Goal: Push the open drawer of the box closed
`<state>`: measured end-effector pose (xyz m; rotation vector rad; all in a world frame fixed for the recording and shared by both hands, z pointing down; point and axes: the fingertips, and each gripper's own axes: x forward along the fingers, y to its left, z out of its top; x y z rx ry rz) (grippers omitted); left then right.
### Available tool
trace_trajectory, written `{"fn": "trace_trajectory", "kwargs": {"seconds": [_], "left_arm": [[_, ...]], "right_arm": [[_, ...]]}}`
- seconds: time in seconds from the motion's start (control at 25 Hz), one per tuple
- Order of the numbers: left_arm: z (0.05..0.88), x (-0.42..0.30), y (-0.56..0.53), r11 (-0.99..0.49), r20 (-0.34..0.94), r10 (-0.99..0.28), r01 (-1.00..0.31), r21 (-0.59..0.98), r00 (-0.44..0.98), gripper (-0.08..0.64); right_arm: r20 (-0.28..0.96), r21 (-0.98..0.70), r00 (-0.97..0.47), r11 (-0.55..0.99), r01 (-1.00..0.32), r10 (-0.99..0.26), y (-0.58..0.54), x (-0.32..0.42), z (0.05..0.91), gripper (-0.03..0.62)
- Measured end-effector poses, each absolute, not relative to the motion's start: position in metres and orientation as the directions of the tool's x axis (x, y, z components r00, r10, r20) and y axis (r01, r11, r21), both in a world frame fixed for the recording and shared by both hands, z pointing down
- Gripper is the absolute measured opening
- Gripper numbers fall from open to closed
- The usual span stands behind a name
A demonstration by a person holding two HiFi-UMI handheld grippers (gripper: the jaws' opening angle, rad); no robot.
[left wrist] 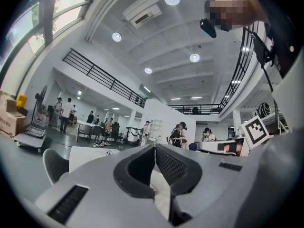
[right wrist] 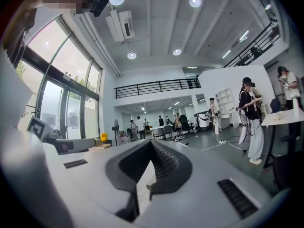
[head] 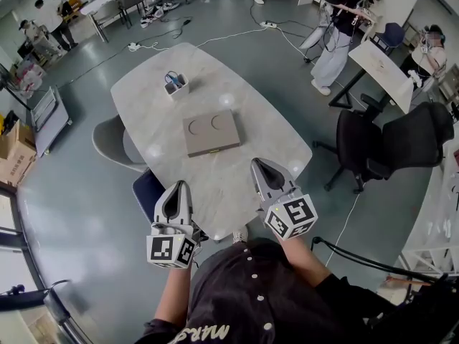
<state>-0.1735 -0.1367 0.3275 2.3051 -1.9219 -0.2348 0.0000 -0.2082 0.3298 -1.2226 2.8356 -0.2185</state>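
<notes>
A flat taupe box (head: 211, 132) with two round recesses in its top lies in the middle of the pale oval table (head: 150, 113). From the head view I cannot make out an open drawer on it. My left gripper (head: 179, 185) hovers over the table's near edge, below and left of the box, its jaws together and empty. My right gripper (head: 256, 162) is held to the box's lower right, also shut on nothing. Both point level. In the left gripper view the left gripper (left wrist: 155, 146) faces the room, not the box. The right gripper (right wrist: 151, 141) does likewise in its own view.
A small white holder with blue items (head: 176, 84) stands at the table's far side. A grey chair (head: 111, 142) and a blue seat (head: 147, 192) sit at the left edge, black office chairs (head: 401, 145) to the right. People stand at other desks (head: 384, 67).
</notes>
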Motion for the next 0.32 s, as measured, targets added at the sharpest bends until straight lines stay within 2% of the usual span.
{"fn": "trace_trajectory", "kwargs": {"seconds": [0.32], "left_arm": [[0.3286,-0.1705,-0.1404,-0.186,-0.039,-0.982,-0.961,0.203,0.182,0.018]], "right_arm": [[0.023,-0.139,-0.69,0.681,-0.719,-0.723,-0.2088,0.0012,0.3316,-0.003]]}}
